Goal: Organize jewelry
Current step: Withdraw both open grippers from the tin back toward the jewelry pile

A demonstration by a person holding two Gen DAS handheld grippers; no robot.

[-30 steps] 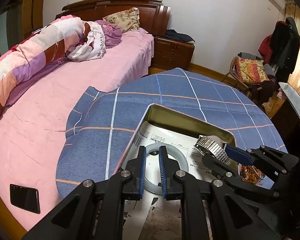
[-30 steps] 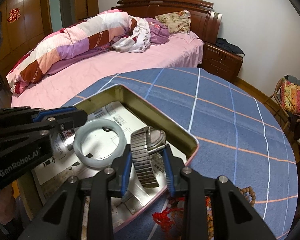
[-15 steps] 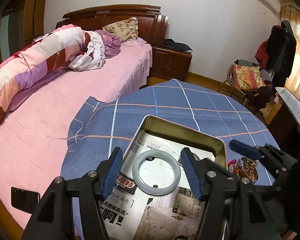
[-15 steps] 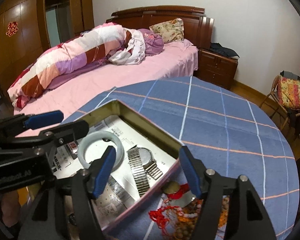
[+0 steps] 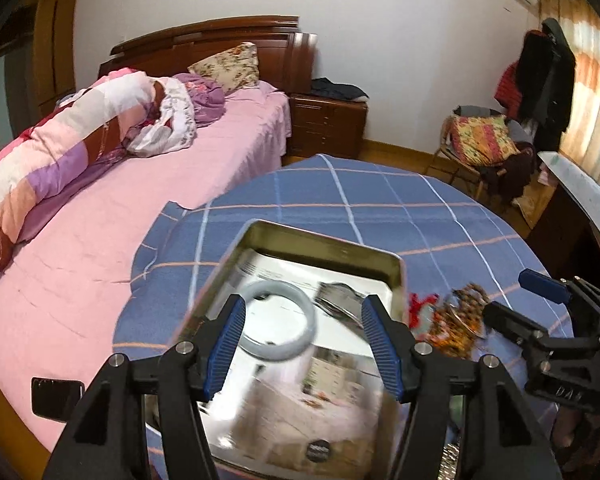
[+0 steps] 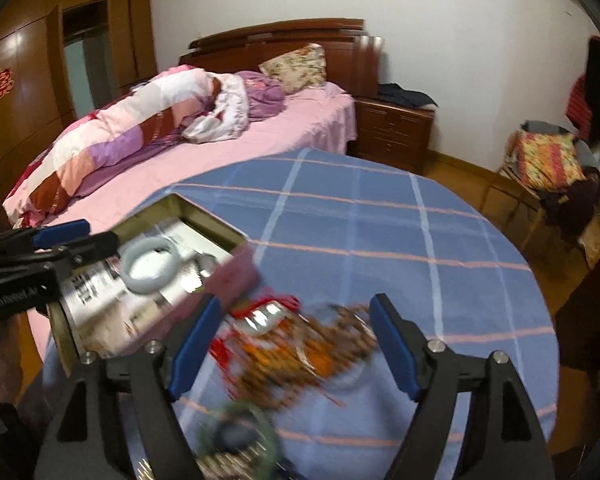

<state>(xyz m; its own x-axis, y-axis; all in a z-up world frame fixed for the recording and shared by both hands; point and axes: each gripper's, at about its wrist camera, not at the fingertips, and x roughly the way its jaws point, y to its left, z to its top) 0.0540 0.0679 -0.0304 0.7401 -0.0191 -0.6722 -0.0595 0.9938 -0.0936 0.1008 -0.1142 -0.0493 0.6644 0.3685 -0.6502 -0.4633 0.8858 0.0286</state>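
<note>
A gold metal tin [image 5: 324, 240] [image 6: 187, 210] lined with printed paper sits on the blue checked tablecloth [image 5: 340, 196]. In it lie a pale jade bangle [image 5: 277, 322] [image 6: 149, 266] and a steel-band watch [image 5: 340, 300]. My left gripper [image 5: 302, 322] is open and empty, above the tin with the bangle between its fingers in the view. My right gripper [image 6: 293, 330] is open and empty above a blurred pile of beads and red cord [image 6: 295, 344] [image 5: 450, 316] to the right of the tin. A green beaded ring [image 6: 235, 436] lies near the front.
A pink bed [image 5: 111, 208] with a rolled quilt borders the table on the left. A black phone [image 5: 55, 394] lies on the bed's edge. A wooden nightstand [image 6: 394, 132] and a chair with a cushion [image 5: 484, 148] stand beyond the table.
Both grippers opened, leaving the bangle and the watch in the tin, and drew back. The right gripper moved right, over the bead pile.
</note>
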